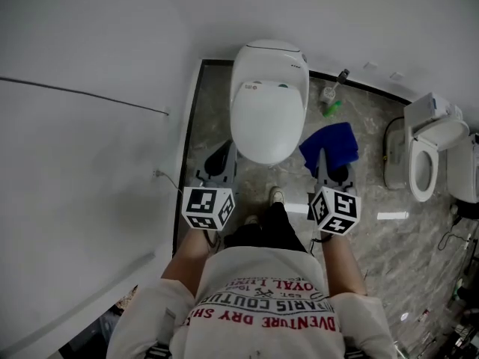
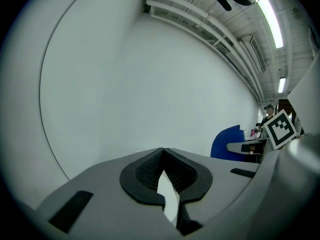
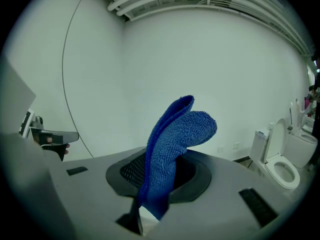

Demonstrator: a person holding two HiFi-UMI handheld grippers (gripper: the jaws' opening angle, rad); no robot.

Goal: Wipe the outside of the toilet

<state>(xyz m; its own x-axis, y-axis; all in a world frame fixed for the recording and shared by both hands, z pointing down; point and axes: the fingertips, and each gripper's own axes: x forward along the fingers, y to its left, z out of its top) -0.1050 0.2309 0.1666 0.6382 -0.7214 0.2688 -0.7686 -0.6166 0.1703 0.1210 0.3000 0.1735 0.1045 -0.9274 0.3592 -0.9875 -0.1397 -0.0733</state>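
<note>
The left tongs [image 2: 163,156] are pressed together with nothing between them. The right tongs [image 3: 160,169] pinch a blue cloth [image 3: 175,134], which stands up out of them. Beyond both, the white toilet [image 1: 268,103] stands lid down at the floor's [image 1: 374,238] far edge, against the wall.

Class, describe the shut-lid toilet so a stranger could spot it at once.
Start at the big white wall on the left. The toilet stands beside it, mid head view. Its lid is shut; the other toilet, far right, has its lid up.
</note>
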